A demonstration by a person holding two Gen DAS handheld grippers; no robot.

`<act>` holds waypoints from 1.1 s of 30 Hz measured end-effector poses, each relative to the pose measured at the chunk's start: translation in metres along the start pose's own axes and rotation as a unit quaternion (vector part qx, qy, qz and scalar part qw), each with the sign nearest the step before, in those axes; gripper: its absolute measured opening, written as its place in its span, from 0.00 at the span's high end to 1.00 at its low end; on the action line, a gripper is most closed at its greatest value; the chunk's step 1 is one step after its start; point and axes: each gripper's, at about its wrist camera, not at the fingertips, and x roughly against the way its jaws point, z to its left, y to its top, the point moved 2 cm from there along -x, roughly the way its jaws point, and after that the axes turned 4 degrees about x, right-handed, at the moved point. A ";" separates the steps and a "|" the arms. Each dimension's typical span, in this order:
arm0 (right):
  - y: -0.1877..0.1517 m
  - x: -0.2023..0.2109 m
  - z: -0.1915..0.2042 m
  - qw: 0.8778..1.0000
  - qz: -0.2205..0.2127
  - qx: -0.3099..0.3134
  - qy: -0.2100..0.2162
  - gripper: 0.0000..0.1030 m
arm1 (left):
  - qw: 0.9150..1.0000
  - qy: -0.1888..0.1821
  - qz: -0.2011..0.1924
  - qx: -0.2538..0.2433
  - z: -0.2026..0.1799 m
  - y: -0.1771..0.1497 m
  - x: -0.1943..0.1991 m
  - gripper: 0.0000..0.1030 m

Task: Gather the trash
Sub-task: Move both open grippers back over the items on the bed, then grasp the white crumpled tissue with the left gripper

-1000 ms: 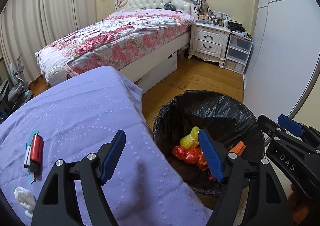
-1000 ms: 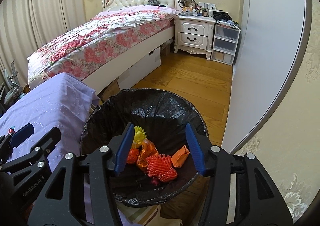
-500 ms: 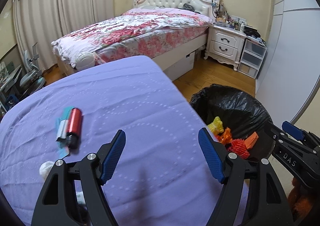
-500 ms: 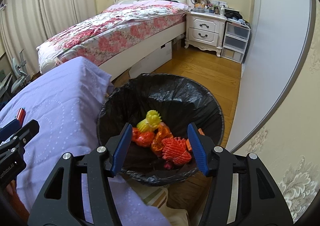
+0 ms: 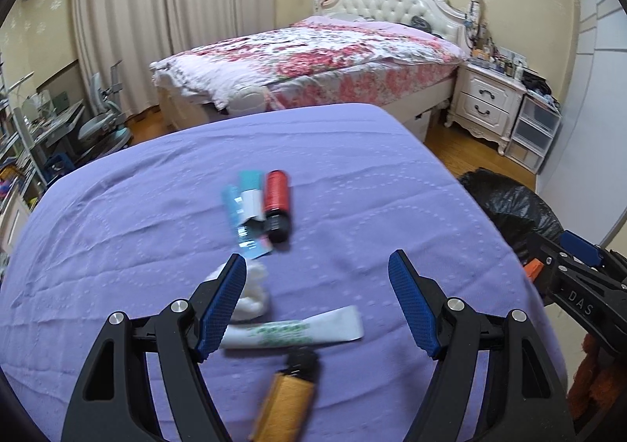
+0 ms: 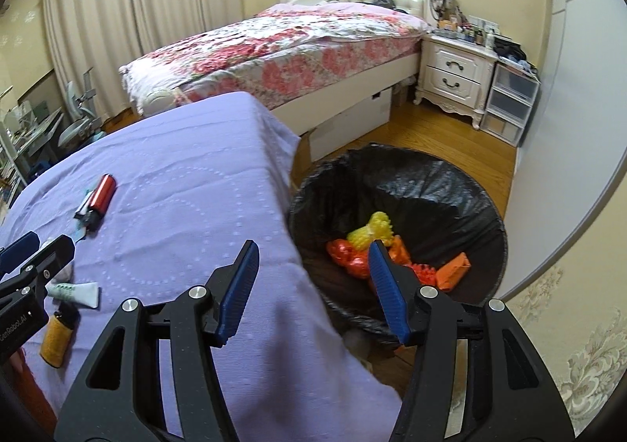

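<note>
Trash lies on the purple cloth (image 5: pixel 352 175): a red tube (image 5: pixel 277 203) beside a teal wrapper (image 5: pixel 245 214), a crumpled white tissue (image 5: pixel 254 291), a white squeezed tube with green print (image 5: pixel 298 330) and an orange tube with a black cap (image 5: pixel 288 401). My left gripper (image 5: pixel 317 303) hovers open over the white tube, nothing between its fingers. My right gripper (image 6: pixel 309 289) is open and empty above the cloth's edge beside the black-lined bin (image 6: pixel 450 183), which holds orange, red and yellow scraps (image 6: pixel 372 246). The red tube (image 6: pixel 102 195) shows at the left in the right wrist view.
A bed with a floral cover (image 5: pixel 313 62) stands behind the purple surface, with a white nightstand (image 5: pixel 486 105) and plastic drawers (image 5: pixel 537 132) at its right. A desk and chair (image 5: pixel 102 124) crowd the far left. A white wardrobe wall (image 6: pixel 580 89) flanks the bin.
Both grippers swung left from over the bin toward the purple cloth. The white tube, tissue and orange tube came into the left wrist view; the bin slid to the right edge.
</note>
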 end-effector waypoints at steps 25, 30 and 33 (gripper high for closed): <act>-0.007 -0.011 0.065 0.997 0.020 0.060 0.037 0.45 | 0.998 -0.005 0.052 0.026 0.056 -0.016 -0.029 0.64; -0.004 -0.011 0.072 0.997 0.019 0.064 0.046 0.45 | 0.999 -0.001 0.041 0.034 0.064 -0.014 -0.021 0.65; 0.000 -0.010 0.081 0.996 0.016 0.070 0.057 0.45 | 0.999 0.004 0.035 0.041 0.072 -0.011 -0.017 0.65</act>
